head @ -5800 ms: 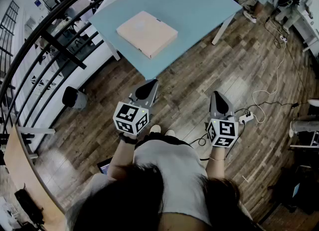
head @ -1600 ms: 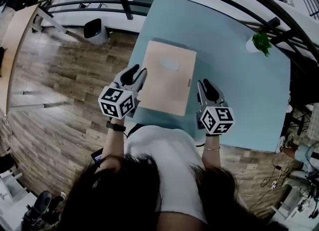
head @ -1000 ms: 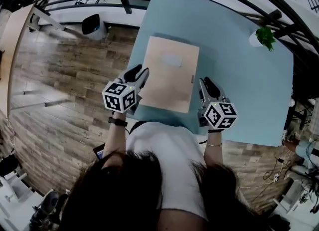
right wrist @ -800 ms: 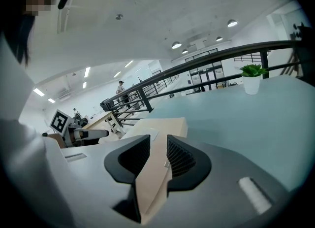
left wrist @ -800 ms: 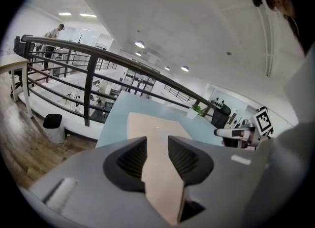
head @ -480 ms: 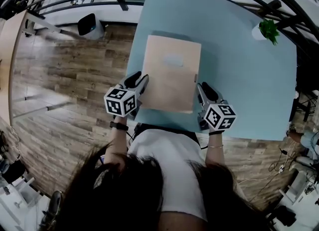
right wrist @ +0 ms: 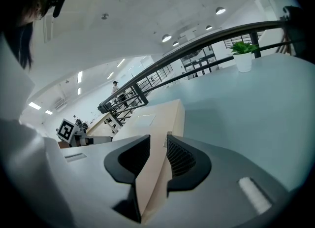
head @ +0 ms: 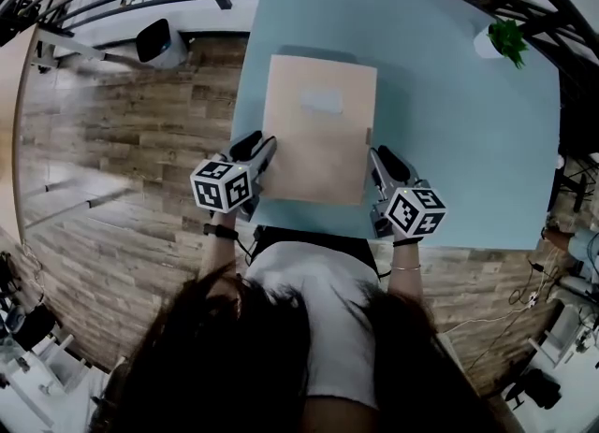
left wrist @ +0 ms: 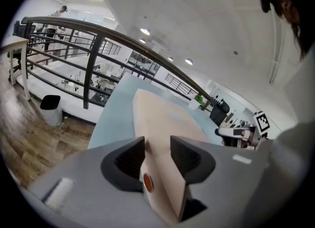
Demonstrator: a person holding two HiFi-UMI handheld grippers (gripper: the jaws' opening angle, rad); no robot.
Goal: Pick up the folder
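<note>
On the blue table, the folder lies flat between my grippers. My left gripper, jaws just opening wide, sits at its left edge. My right gripper, jaws narrowly apart, sits at its right edge.

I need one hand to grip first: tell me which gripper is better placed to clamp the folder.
Left, probably. The left gripper has just been opening its jaws, and the edge of the folder shows in their wide gap. The right gripper shows only a narrow gap.
</note>
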